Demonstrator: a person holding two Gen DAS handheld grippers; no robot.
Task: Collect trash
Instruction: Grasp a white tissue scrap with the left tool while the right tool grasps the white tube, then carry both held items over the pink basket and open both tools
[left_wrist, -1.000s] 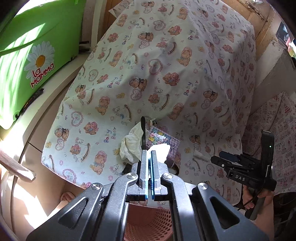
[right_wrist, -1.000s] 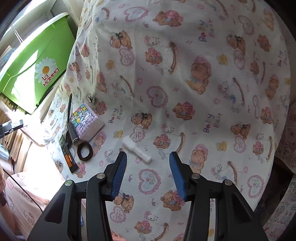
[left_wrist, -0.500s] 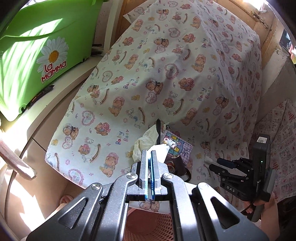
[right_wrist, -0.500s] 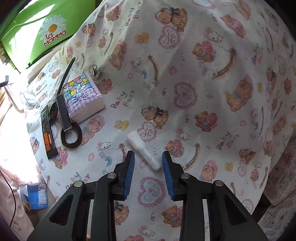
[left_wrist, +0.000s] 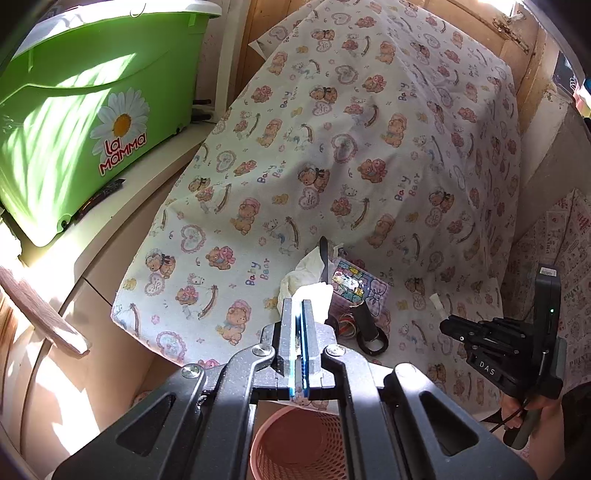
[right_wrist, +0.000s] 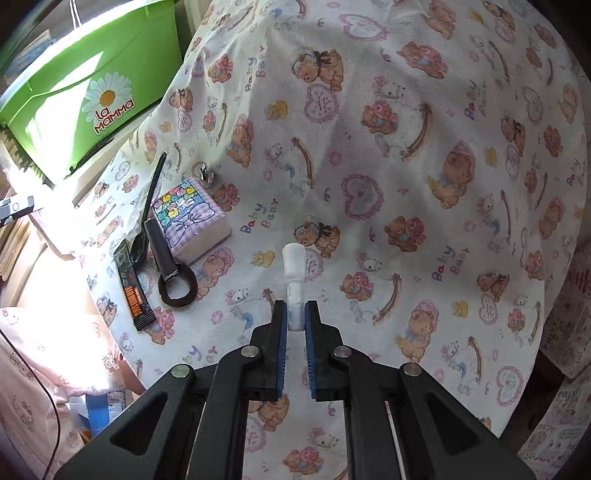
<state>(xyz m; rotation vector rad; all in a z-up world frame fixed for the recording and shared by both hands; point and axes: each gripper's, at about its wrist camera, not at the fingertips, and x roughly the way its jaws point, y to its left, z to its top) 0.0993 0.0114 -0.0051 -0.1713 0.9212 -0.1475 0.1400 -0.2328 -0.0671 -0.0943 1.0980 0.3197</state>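
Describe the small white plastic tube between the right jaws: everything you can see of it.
The small white plastic tube is translucent and slim, with a wider capped end pointing away from the right gripper and a narrower neck below it. It lies on the bear-print cloth, lengthwise along the jaws. The jaws are closing, and its near end sits between the blue pads.

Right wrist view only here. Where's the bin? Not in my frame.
Observer: A pink basket sits below the near edge of the cloth, directly under the left gripper.
Operator: Is the left carrying anything?
Observer: Yes. Its jaws are shut on a white paper scrap, above the basket.
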